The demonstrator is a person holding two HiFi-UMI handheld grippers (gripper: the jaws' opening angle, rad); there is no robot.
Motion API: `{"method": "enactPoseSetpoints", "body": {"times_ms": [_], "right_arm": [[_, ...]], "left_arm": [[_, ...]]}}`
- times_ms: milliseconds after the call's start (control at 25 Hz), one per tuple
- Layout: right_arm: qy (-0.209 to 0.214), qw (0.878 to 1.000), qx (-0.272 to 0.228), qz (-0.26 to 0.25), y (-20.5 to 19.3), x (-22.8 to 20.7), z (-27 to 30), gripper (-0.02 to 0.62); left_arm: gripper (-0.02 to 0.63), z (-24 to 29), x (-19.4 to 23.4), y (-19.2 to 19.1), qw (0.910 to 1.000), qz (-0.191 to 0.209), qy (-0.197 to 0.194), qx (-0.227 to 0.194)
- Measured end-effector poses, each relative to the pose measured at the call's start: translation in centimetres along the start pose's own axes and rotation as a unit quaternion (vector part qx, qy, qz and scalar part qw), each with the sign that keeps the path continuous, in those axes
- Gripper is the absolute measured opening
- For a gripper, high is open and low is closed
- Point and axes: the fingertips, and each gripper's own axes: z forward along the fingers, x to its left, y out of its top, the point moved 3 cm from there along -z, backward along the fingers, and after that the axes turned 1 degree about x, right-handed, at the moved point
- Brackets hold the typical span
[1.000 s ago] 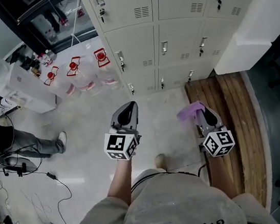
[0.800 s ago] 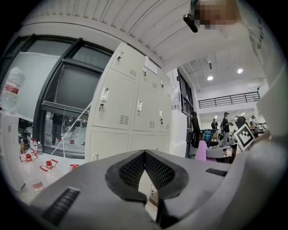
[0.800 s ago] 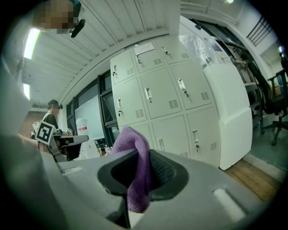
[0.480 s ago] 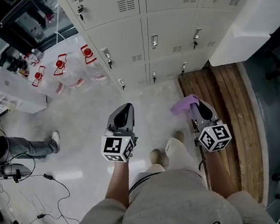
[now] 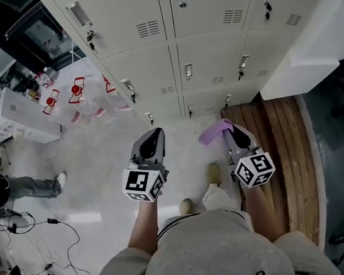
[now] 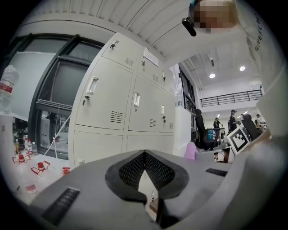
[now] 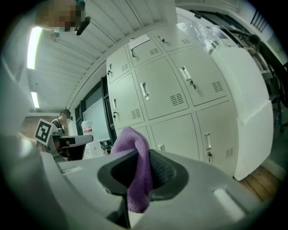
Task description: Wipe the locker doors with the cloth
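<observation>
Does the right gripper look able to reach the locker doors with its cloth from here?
Likely yes: the right gripper, shut on the purple cloth, points at the locker doors with nothing standing between, though not yet touching them.

Clear water jugs [image 5: 77, 93] with red caps stand grouped on the pale glossy floor [image 5: 97, 150] at upper left, beside a white box [image 5: 26, 116]. A slatted wooden platform [image 5: 290, 142] lies at right, with a large white block [image 5: 310, 38] at its far end. Black cables [image 5: 54, 223] trail across the floor near a person's trouser leg [image 5: 29, 185].
</observation>
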Motion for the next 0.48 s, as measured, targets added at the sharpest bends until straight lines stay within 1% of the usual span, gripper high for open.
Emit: {"method": "enactPoseSetpoints", "body": {"times_ms": [240, 480], "right_arm": [[0.023, 1.0, 0.001, -0.013, 2.3, -3.5, 3.5, 0.057], [0.038, 0.999, -0.003, -0.021, 3.8, -6.2, 6.6, 0.058]], "left_arm": [[-0.002, 4.2, -0.2, 0.9, 0.9998, 0.0, 0.018, 0.001], [-0.002, 7.0, 0.0, 1.4, 0.9991, 0.002, 0.043, 0.0]]}}
